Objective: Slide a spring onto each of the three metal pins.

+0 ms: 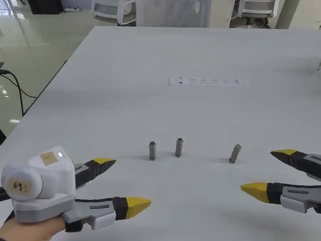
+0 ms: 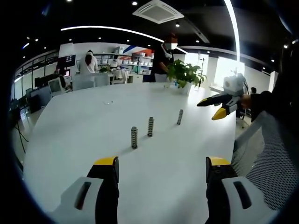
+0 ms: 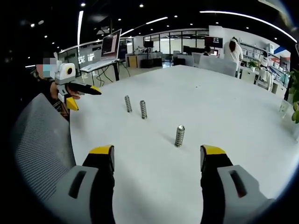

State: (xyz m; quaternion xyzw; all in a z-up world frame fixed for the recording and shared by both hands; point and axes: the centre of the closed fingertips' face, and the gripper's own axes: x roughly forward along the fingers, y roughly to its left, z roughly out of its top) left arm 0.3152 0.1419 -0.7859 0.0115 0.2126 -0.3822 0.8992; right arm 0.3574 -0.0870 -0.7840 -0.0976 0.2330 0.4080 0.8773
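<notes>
**Three springs upright on the desk, both tools released**

Three springs stand in a row on the white desk (image 1: 125, 100). Taking the middle spring (image 1: 179, 147) as the mark, the left spring (image 1: 152, 150) stands just beside it. The right spring (image 1: 235, 153) stands farther off on its other side. A power strip (image 1: 203, 81) lies well beyond it, away from the person. Each spring seems to sit on one of the pins, though the coils hide them and this cannot be told for certain. In the right gripper view the nearest spring shows a rounded cap (image 3: 180, 127) at its top, possibly a pin head.

The left tool (image 1: 129, 182) hovers nearer the person than the middle spring and off to its left, jaws spread wide and holding nothing. The right tool (image 1: 258, 170) hangs nearer the person and to its right, likewise released and empty. Neither touches a spring.

From how things lie, the task looks done or nearly so, and the danger is undoing it. Nothing visibly fixes the springs to the desk. A jaw tip sweeping past the middle spring could tip it into its close neighbour and fell both. The right spring looks slightly tilted in the head view, and the right tool is the closer one to it. A careless nudge from that tool, or a bump to the desk, could topple it.
</notes>
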